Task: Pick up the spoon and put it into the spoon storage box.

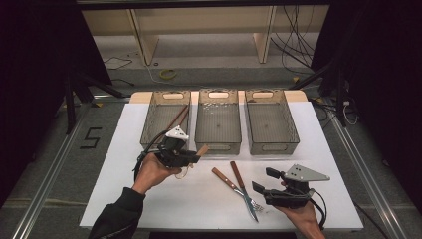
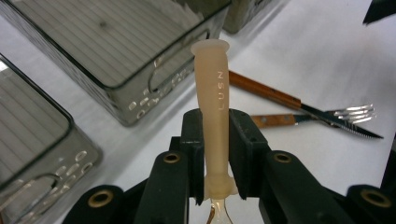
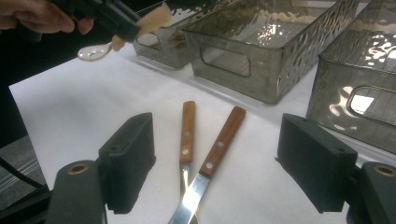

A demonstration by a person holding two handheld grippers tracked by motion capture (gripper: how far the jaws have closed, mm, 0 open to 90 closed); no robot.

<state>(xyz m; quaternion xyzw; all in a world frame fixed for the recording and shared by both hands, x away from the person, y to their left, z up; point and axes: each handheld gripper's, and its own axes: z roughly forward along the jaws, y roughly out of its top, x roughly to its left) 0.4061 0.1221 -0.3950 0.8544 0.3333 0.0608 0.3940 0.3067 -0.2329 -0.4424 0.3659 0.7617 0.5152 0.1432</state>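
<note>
A white table was seen carrying three grey bins ranged side by side along its far edge, while a wooden-handled knife and fork were left crossed near the front.

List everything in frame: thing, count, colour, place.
bins: 3, smoked clear plastic, in a row at the far side of the table; the left one holds brown sticks
spoon: 1, beige handle with clear bowl, clamped in the left hand-held gripper
knife: 1, wooden handle, crossed with the fork on the table
fork: 1, wooden handle, under the knife
table: 1, white
left hand-held gripper: black, shut on the spoon
right hand-held gripper: black, open, near the knife and fork
</note>
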